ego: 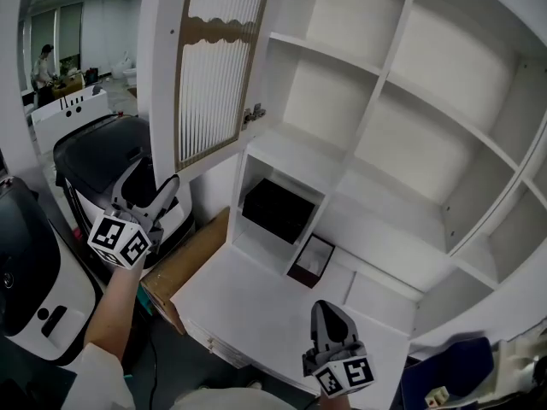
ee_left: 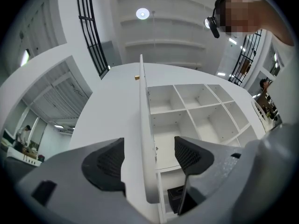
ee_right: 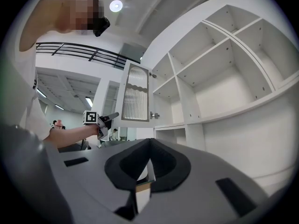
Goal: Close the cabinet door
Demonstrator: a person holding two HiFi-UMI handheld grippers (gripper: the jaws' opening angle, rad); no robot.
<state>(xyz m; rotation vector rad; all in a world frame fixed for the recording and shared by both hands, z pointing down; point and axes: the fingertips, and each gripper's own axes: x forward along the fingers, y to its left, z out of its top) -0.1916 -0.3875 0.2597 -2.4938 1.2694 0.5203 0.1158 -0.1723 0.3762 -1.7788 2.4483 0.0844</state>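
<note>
The right tool [ee_right: 149, 141] has its jaws pressed together. Past it, the white cabinet door [ee_right: 137, 94] stands open, with the left tool [ee_right: 112, 117] beside its edge.

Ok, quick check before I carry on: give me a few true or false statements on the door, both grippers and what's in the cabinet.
1. The cabinet door stands open. True.
2. The left gripper has its jaws apart, one on each side of the door's edge. True.
3. The right gripper is clamped on the door. False: its jaws are together with nothing between them, and it is low over the white ledge, away from the door.
4. The black box sits on the top shelf. False: it is in the small lower compartment, below the door's hinge side.
</note>
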